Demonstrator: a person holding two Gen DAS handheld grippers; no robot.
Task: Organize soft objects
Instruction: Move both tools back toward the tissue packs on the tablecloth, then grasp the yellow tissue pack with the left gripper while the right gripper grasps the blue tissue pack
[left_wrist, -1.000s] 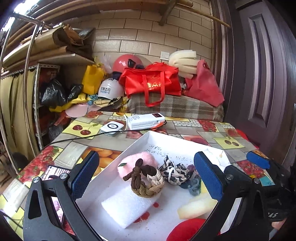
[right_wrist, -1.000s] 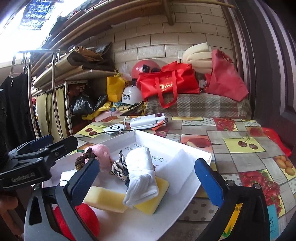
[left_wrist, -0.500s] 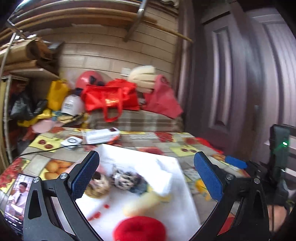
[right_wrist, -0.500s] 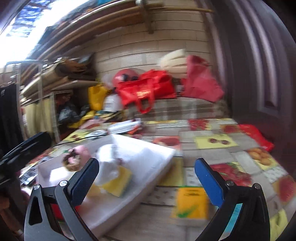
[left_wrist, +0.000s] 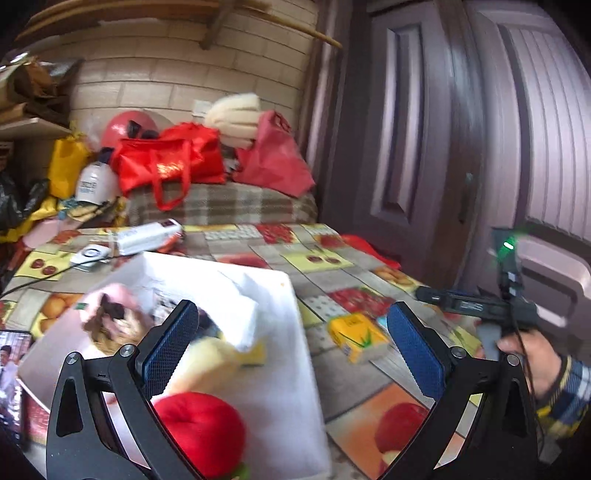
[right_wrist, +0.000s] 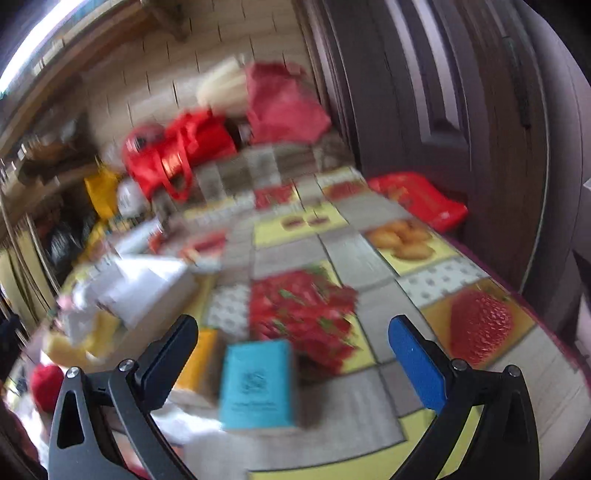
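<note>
On our left, the white tray (left_wrist: 288, 369) holds the red plush (left_wrist: 201, 432), beneath our wide, empty left gripper (left_wrist: 291, 354). The fruit-print tablecloth (right_wrist: 332, 240) carries a blue packet (right_wrist: 256, 384) between our right gripper's (right_wrist: 291, 354) spread, empty jaws. Rightmost stands a door (left_wrist: 424, 129).

No print is legible: blurred gold characters mark the red bag (left_wrist: 168, 168), dark characters the white helmet (left_wrist: 92, 184), smeared print the teal pack (right_wrist: 256, 384) between the right claw's fingers.
</note>
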